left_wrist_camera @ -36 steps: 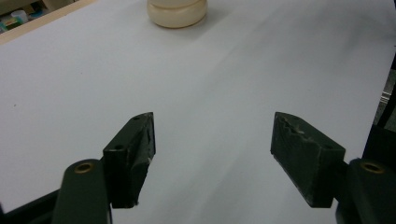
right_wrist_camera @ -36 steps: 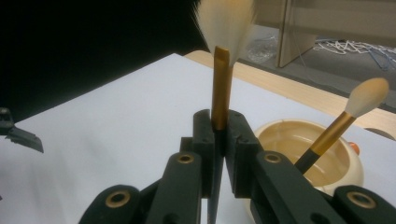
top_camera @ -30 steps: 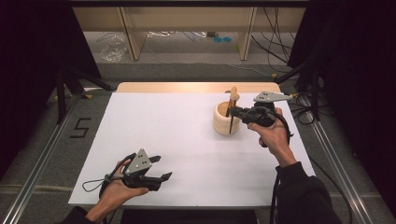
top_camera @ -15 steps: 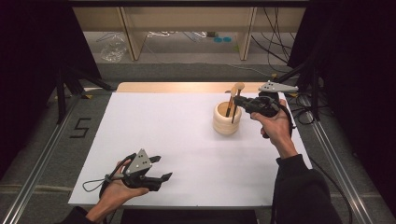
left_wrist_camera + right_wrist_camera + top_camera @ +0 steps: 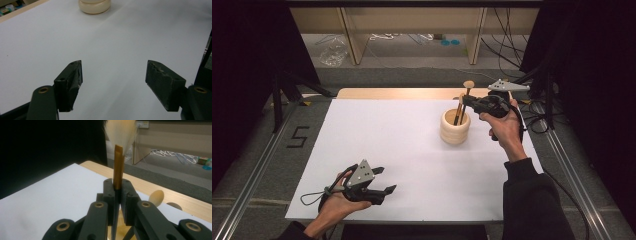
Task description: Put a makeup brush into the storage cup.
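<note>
A cream ribbed holder (image 5: 455, 129) stands on the white sheet (image 5: 402, 145) at the back right, and its base shows far off in the left gripper view (image 5: 95, 5). My right gripper (image 5: 464, 101) hovers just above the holder, shut on a brush (image 5: 118, 171) with a gold ferrule and pale bristles (image 5: 468, 84). The brush handle slants down into the holder. A second pale-tipped utensil (image 5: 156, 197) leans in the holder beside it. My left gripper (image 5: 385, 180) rests near the front left of the sheet, its jaws wide apart with nothing between them (image 5: 113, 80).
A wooden table edge (image 5: 402, 93) runs along the back of the sheet. Metal rails (image 5: 257, 175) flank both sides, with a "5" mark (image 5: 298, 136) on the left. Cables (image 5: 537, 117) trail at the right. Shelf legs and clutter sit beyond.
My right gripper has lifted the brush up and slightly away from me above the holder. The left gripper has stayed put.
</note>
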